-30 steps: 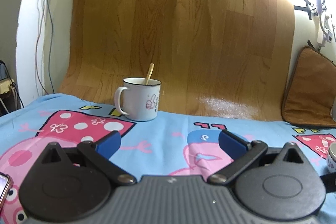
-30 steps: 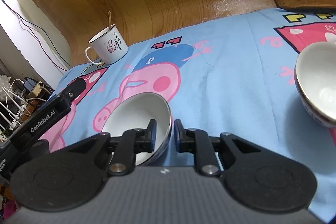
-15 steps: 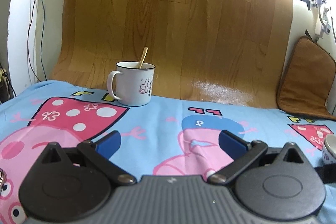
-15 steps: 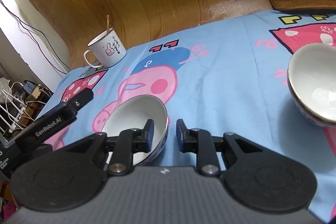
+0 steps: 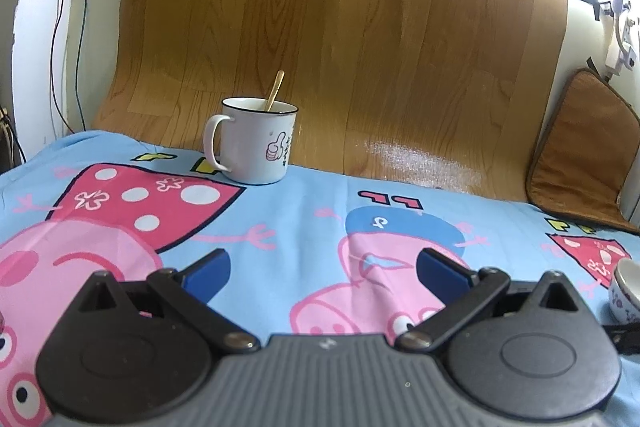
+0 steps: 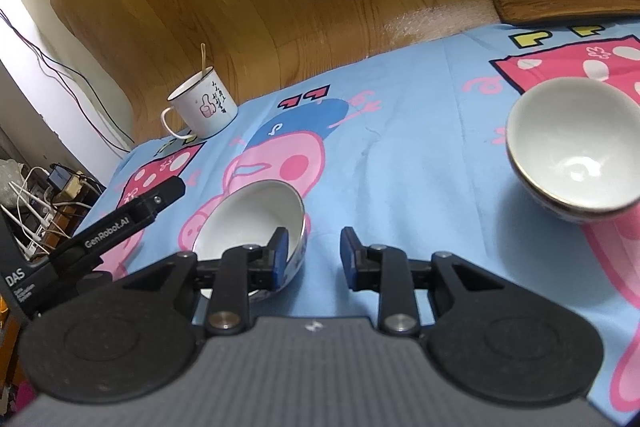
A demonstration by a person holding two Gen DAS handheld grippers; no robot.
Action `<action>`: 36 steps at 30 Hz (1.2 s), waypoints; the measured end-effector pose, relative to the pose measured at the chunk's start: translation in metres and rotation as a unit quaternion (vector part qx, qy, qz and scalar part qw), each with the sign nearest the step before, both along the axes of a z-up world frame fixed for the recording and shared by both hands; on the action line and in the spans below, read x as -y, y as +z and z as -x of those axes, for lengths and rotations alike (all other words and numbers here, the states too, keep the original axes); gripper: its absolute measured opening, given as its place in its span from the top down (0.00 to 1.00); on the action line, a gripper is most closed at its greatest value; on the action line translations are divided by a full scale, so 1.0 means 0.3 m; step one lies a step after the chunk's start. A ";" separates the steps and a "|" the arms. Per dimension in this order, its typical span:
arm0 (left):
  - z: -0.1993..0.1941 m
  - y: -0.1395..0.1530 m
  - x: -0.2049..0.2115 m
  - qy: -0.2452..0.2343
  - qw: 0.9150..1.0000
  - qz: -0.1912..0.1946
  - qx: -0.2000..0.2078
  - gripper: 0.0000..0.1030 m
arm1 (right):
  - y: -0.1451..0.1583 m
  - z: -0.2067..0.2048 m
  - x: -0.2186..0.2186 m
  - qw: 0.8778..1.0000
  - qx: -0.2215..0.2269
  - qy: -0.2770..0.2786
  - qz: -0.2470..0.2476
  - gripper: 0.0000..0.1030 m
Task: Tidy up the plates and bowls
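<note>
The near bowl [image 6: 256,223] looks like glazed ceramic: stiff, slick, breakable, best pinched at its rim. It sits lower centre-left of the right wrist view, its rim between the spread jaws of the right gripper [image 6: 313,247], nothing clamped. A second bowl [image 6: 572,155] rests well apart at right. The left gripper [image 5: 322,267] gapes wide and empty.

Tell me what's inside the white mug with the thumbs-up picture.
A thin wooden stick leans inside the white mug, its top poking above the rim. The mug's wall hides its lower end and whether there is any liquid.
</note>
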State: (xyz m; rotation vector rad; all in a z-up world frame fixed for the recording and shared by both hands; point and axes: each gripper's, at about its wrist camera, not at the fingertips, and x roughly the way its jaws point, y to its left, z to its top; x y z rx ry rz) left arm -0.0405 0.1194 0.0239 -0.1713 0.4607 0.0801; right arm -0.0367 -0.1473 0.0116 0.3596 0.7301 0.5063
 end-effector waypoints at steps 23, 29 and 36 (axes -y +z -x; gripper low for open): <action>0.004 -0.007 0.018 -0.010 1.000 -0.015 -0.001 0.09 | 0.018 0.058 0.092 0.999 0.005 -0.015 -0.034 0.67; -0.003 0.003 0.015 -0.017 1.000 -0.002 -0.014 0.17 | 0.023 0.072 0.120 0.999 0.001 -0.017 -0.051 0.67; 0.040 0.063 0.040 -0.028 0.999 -0.003 -0.016 0.22 | 0.029 0.083 0.122 0.999 0.008 -0.017 -0.048 0.67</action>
